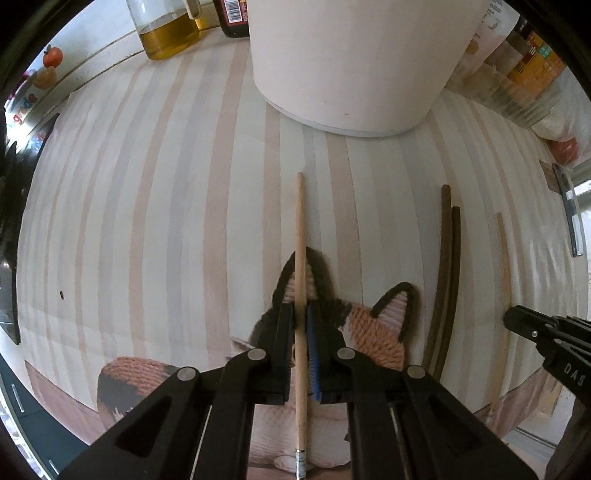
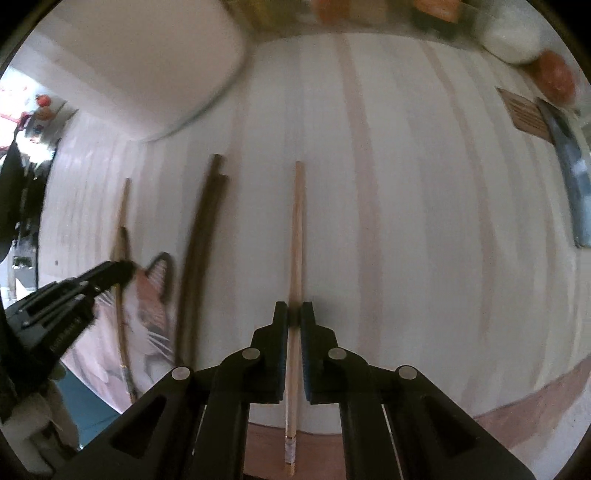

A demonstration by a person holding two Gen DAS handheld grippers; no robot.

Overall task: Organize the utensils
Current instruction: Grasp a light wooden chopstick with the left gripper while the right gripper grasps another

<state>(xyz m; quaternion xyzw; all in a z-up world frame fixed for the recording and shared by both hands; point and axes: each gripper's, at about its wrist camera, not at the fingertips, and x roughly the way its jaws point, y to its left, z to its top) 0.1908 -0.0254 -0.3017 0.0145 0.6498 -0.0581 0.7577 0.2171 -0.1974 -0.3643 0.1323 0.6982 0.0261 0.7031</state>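
each of your hands holds a black two-finger tool over a pale striped bench (image 1: 147, 221).

your left tool (image 1: 301, 325) is closed on a light wooden chopstick (image 1: 300, 236), pinching it partway along its shaft. the stick runs straight ahead along the tool's fingers, its tip pointing at a large white container (image 1: 351, 66) that stands close ahead. below the tool lies a mat printed with a cat face (image 1: 369, 332).

your right tool (image 2: 293, 321) is likewise closed on a second light chopstick (image 2: 297, 229), held the same way, its long axis in line with the fingers and its tip pointing away from you over bare bench. whether either stick is lifted or resting on the bench cannot be told.

between the two tools, a pair of dark brown chopsticks (image 1: 445, 258) lies on the bench, side by side and touching, parallel to the held sticks.

the relation that matters: the white container lies directly ahead of the left stick, but forward and to the left of the right one, with the dark pair between. if the container is the goal, the left hand is nearer and already aligned; the right would have to swing leftward across the dark pair.

at the far edge stand an oil jug (image 1: 170, 33) and a dark bottle (image 1: 234, 18).
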